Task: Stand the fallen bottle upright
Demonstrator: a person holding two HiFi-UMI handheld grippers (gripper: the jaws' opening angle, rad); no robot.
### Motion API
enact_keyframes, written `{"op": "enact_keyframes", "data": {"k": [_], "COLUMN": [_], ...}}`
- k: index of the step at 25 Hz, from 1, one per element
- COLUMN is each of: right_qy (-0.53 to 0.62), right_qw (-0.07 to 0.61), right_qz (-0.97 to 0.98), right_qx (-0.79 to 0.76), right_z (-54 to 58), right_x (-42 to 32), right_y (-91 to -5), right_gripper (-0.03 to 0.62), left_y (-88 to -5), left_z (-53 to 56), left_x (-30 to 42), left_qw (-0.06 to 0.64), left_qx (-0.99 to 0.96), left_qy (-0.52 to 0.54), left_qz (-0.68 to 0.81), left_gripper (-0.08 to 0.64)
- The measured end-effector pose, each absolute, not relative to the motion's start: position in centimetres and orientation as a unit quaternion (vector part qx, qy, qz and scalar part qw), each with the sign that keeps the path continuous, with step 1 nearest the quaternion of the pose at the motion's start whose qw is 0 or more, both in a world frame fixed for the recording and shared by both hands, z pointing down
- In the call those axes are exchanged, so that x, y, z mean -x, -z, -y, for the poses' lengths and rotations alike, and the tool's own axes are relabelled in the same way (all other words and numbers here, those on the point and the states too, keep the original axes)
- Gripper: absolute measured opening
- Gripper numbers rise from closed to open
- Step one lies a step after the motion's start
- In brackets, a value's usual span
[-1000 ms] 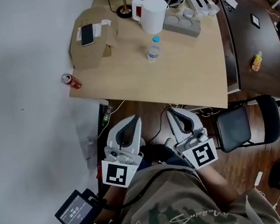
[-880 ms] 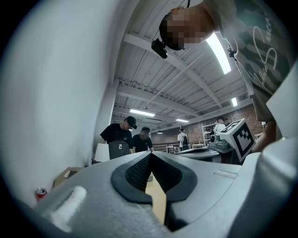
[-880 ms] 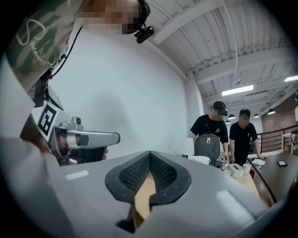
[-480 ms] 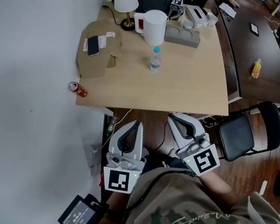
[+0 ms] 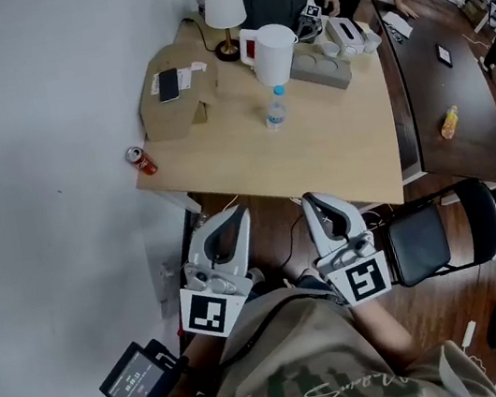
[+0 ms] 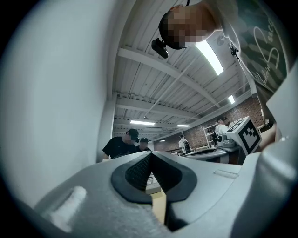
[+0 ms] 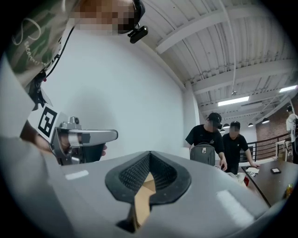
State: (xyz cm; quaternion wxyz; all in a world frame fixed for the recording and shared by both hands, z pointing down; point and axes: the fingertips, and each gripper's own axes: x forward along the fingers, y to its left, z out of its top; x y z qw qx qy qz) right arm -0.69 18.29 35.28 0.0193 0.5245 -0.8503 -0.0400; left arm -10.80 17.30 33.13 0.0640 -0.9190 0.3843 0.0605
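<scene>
Both grippers hang low in front of the person's chest, well short of the light wooden table [image 5: 354, 155]. The left gripper [image 5: 232, 216] has its jaws pressed together with nothing in them. Same deal for the right gripper [image 5: 315, 200]: closed and empty. The clear plastic water bottle with the blue cap [image 5: 276, 108] is mid-table and looks upright. It's just in front of the tall white jug [image 5: 275, 53] and well apart from both grippers. Compared with a second ago, the table has slid lower in the head view, closer to the gripper tips. The bottle hasn't moved on the table, and the small red can [image 5: 140, 161] still lies at the left edge. The jaws were closed then too.
</scene>
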Motion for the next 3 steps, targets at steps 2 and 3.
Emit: {"op": "enact_keyframes", "data": {"k": [2, 3], "right_qy": [0.041, 0.041], "right_qw": [0.019, 0.018], "right_qz": [0.851, 0.851], "right_qx": [-0.524, -0.524], "right_z": [-18.43, -18.51], "right_x": [0.95, 1.05], "right_y": [-35.24, -35.21], "right_gripper": [0.000, 0.000], "left_y": [-33.13, -33.13], "left_z": [-17.49, -17.61], "left_x": [10.79, 10.78], "left_qw": [0.062, 0.061], "left_qx": [0.920, 0.920], "left_qy": [-0.062, -0.062], "left_qz": [-0.382, -0.381], "left_gripper": [0.000, 0.000]}}
